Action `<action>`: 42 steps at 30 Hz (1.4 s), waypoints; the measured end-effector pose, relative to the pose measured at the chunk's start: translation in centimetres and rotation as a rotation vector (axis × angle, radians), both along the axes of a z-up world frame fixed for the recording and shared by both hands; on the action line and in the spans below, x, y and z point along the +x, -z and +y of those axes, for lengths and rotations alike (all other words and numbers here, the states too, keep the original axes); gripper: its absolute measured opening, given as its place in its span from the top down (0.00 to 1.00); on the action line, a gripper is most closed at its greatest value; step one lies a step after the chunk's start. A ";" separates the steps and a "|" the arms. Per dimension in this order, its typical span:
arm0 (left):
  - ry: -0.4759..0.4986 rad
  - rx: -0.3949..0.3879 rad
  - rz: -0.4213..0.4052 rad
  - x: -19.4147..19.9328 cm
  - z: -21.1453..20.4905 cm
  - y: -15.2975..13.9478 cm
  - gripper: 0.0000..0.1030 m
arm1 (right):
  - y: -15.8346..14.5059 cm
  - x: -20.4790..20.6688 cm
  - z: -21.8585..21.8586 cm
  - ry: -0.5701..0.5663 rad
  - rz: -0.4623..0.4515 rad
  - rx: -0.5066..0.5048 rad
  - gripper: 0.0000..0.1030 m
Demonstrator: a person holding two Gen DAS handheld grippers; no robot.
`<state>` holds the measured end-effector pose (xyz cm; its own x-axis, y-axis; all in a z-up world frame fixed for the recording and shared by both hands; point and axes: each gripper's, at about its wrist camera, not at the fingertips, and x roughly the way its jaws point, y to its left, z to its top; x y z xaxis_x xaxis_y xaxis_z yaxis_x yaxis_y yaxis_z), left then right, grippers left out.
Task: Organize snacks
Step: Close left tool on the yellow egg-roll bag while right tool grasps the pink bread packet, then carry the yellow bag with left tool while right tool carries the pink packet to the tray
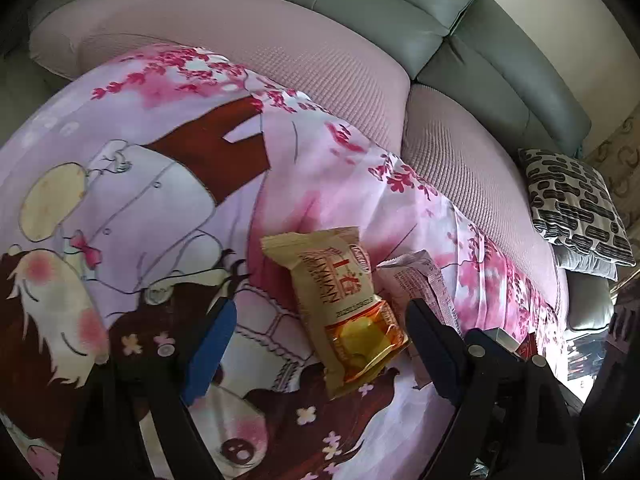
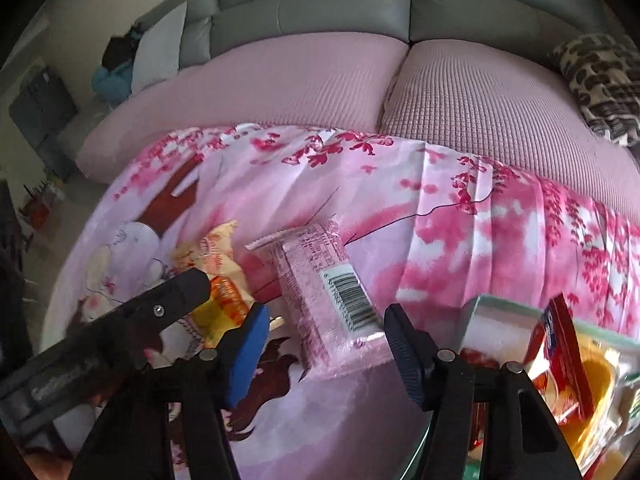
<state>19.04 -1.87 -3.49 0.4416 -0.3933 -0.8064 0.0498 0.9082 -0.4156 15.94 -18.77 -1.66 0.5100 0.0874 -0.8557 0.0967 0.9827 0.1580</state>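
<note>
A pink cartoon-printed cloth (image 1: 168, 184) is covering the table. On it a tan snack packet (image 1: 344, 300) with an orange window is lying between the left gripper (image 1: 320, 344)'s parted, untouching jaws; beside it, a pink barcoded packet (image 2: 320, 300) is sitting between the right gripper (image 2: 324, 344)'s half-spread jaws, untouched.

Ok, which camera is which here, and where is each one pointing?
Left wrist: rides the left gripper, tilted down at the gold snack packet lying between its open fingers on the pink printed cloth; only those fingers show.
Right wrist: rides the right gripper, tilted down at the pink snack packet between its fingers, pads not pressing; the left gripper's finger enters from the left.
Shared: both packets, the cloth, the pink cushions, the grey sofa, the patterned pillow.
</note>
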 end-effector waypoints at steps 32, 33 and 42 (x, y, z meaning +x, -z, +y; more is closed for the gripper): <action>0.060 0.049 0.005 -1.2 -1.3 -1.2 0.66 | -1.9 -2.3 1.0 -0.021 0.001 0.020 0.58; 0.066 0.046 0.000 -1.8 -1.4 -1.5 0.66 | -2.2 -2.8 1.1 -0.018 -0.005 0.023 0.58; 0.138 0.037 -0.082 -6.3 -2.5 -5.2 0.67 | -4.7 -9.8 0.7 0.100 -0.055 0.068 0.58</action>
<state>12.71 -4.38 1.75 0.4509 -0.4253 -0.7847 0.2074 0.9050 -0.3714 6.18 -18.03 3.07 0.5646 0.0907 -0.8204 0.1827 0.9555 0.2315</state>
